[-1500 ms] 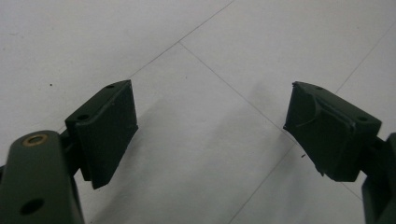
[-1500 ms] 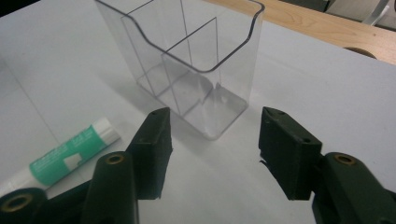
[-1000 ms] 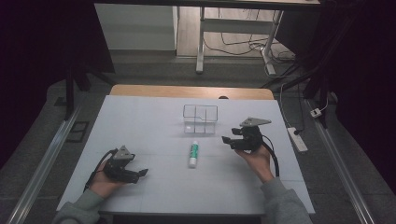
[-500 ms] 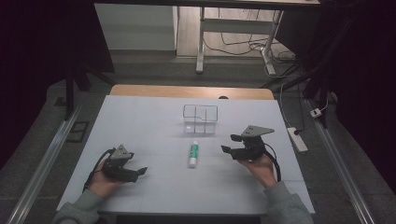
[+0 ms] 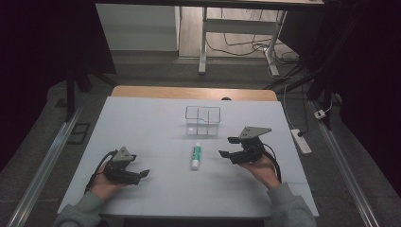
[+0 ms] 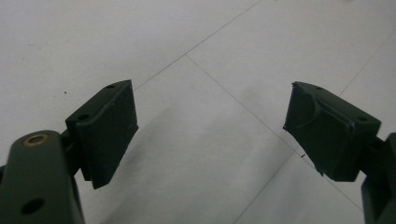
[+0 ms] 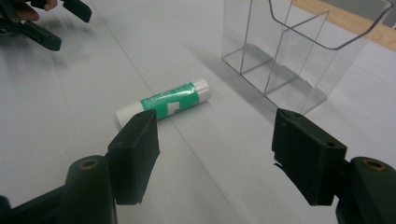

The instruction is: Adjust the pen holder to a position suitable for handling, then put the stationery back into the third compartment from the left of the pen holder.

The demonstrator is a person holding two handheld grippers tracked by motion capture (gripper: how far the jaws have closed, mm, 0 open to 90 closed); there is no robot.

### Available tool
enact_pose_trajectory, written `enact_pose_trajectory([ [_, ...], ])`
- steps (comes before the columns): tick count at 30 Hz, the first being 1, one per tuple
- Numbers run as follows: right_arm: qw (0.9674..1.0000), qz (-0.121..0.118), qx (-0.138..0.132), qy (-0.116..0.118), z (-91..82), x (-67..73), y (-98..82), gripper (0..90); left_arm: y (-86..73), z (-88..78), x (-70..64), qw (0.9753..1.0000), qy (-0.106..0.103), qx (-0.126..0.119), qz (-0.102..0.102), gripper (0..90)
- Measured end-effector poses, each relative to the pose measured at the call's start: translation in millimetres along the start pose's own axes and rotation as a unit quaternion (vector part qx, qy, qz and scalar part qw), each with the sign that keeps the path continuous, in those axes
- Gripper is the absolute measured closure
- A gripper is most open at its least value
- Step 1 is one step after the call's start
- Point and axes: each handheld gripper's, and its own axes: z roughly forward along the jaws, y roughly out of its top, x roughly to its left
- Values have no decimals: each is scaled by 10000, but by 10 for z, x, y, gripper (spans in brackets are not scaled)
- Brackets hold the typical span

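Right gripper (image 7: 215,154) had just been opening its jaws, nothing between them. The glue stick (image 7: 163,102) lay flat just ahead; light, hard, slick, probably rolls, so I'd pinch mid-barrel. Clear box (image 7: 299,56) sat beyond.

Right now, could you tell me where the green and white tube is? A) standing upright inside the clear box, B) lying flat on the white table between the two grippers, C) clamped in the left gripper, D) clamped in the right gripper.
B: the green and white tube lies on its side on the white table, in front of the clear box, with the right gripper open beside it and the left gripper open and apart from it.
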Motion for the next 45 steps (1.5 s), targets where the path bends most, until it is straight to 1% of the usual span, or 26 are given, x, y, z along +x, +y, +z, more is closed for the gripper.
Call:
enact_pose_trajectory([
  [2,10000,-13,-10,21,-10,17,17,314,4,1,-2,10000,15,-30,-26,166],
  [5,9999,-117,-18,26,-22,31,42,316,4,-3,-3,10000,28,-35,-45,166],
  [7,9998,-202,-34,84,-16,48,71,318,4,-5,-5,10000,36,-35,-42,166],
  [8,9998,-202,-34,84,-16,48,71,318,4,-5,-5,10000,38,-33,-41,166],
  [11,9989,-434,47,191,26,91,116,318,3,-5,1,10000,48,-10,-34,165],
  [12,9981,-565,85,243,66,122,163,322,2,-7,2,10000,50,-30,-62,165],
  [16,9973,-631,121,354,141,146,242,324,3,-27,-10,9999,84,-56,-83,165],
  [19,9952,-860,269,389,208,186,283,324,1,-22,-12,10000,68,7,7,164],
  [20,9941,-935,342,433,243,201,287,324,-4,-15,-14,10000,60,33,-2,162],
  [21,9941,-935,342,433,243,201,287,324,-7,-9,-9,10000,49,50,7,162],
  [23,9932,-960,403,526,268,204,286,324,-10,-3,-7,10000,46,66,9,161],
  [27,9915,-1047,537,552,317,231,275,324,-7,-5,-17,10000,43,47,37,162],
  [28,9903,-1140,597,523,333,244,268,324,-7,-4,-14,10000,39,47,31,163],
  [30,9900,-1170,618,492,341,252,262,324,-6,2,-12,10000,44,63,27,162],
  [31,9893,-1211,668,472,343,259,259,326,-5,6,-12,10000,40,70,36,163],
  [32,9891,-1214,676,482,349,267,254,326,-4,11,-16,10000,34,75,42,163],
  [34,9875,-1282,759,518,358,283,253,326,-1,21,-23,9999,38,103,60,164],
  [37,9872,-1262,807,551,378,299,250,324,-2,36,-27,9999,24,146,74,163],
  [39,9861,-1277,897,577,406,313,247,319,-4,37,-25,9999,21,153,74,163],
  [40,9854,-1261,937,664,442,328,240,311,-4,36,-24,9999,23,152,70,163],
  [41,9854,-1261,937,664,442,328,240,311,-5,36,-23,9999,21,148,64,163],
  [42,9845,-1273,971,719,458,336,239,308,-5,36,-22,9999,22,148,65,163],
  [43,9829,-1329,1030,749,471,340,242,303,-6,36,-21,9999,25,151,65,163],
  [45,9813,-1370,1096,793,505,349,240,299,-6,39,-21,9998,29,161,66,163],
])
